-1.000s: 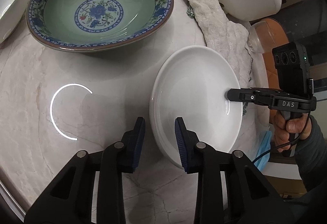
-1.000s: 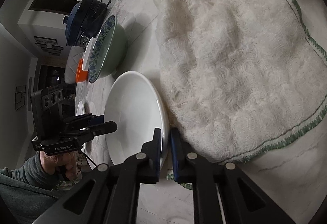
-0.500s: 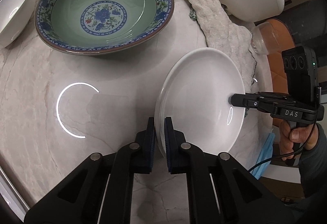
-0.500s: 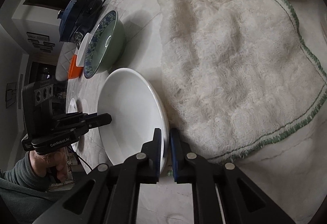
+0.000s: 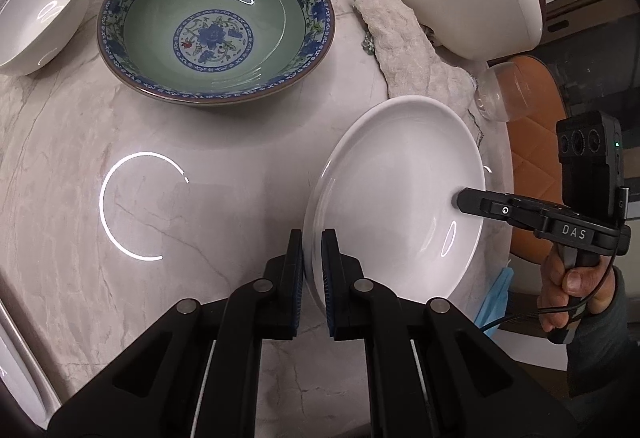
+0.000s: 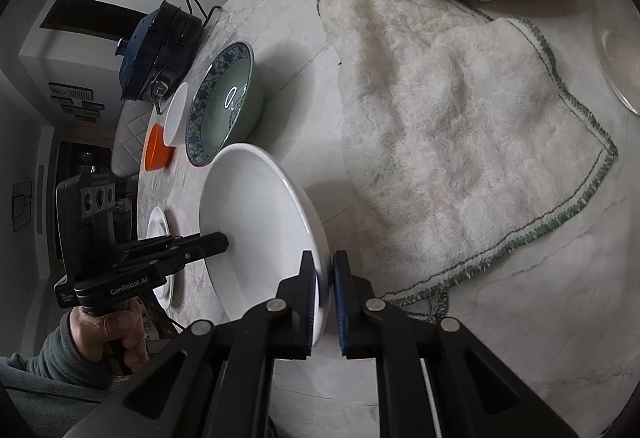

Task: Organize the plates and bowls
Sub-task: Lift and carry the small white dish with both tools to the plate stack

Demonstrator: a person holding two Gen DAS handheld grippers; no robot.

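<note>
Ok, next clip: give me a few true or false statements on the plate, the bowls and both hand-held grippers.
1. Both hand-held grippers clamp the rim of the white plate, left hand-held gripper on one side, right hand-held gripper on the opposite side. True.
2. The white plate sits inside the green patterned bowl. False: it is apart from that bowl, beside the cloth.
3. The green patterned bowl holds food. False: it is empty.
4. A small white bowl stands next to the green patterned bowl. True.
5. The cloth covers the plate. False: it lies on the marble table beside it.
</note>
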